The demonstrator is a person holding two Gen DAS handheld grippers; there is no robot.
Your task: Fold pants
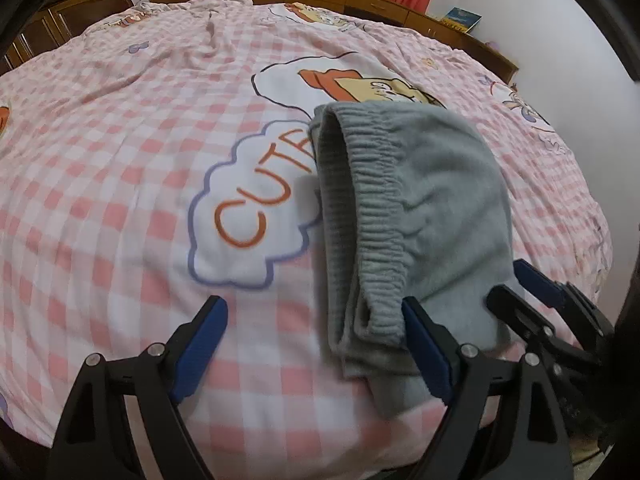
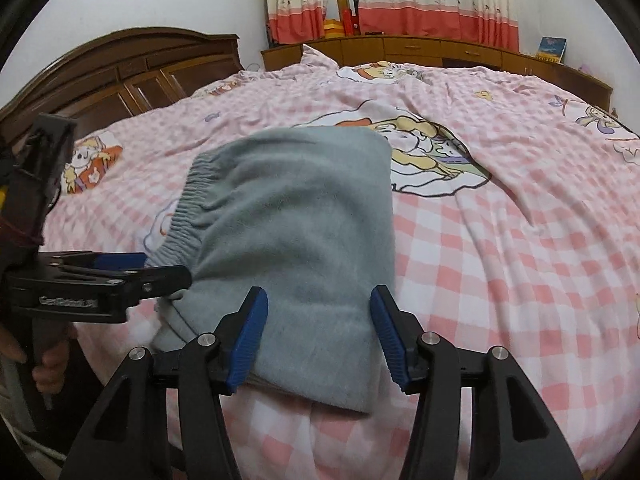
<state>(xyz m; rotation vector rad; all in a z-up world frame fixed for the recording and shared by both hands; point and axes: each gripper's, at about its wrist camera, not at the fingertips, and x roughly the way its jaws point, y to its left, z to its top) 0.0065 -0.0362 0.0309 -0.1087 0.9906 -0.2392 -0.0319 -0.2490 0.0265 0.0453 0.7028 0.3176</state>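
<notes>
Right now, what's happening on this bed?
A person is folding grey pants on a pink checked bedspread with two handheld grippers. The pants lie in a compact folded bundle, waistband toward the left. Both the left gripper and the right gripper are open at the bundle's near edge, gripping nothing.

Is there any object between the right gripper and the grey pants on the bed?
Nothing visible does. The right gripper is open, its fingers either side of the near edge of the folded grey pants on the checked bed cover.
</notes>
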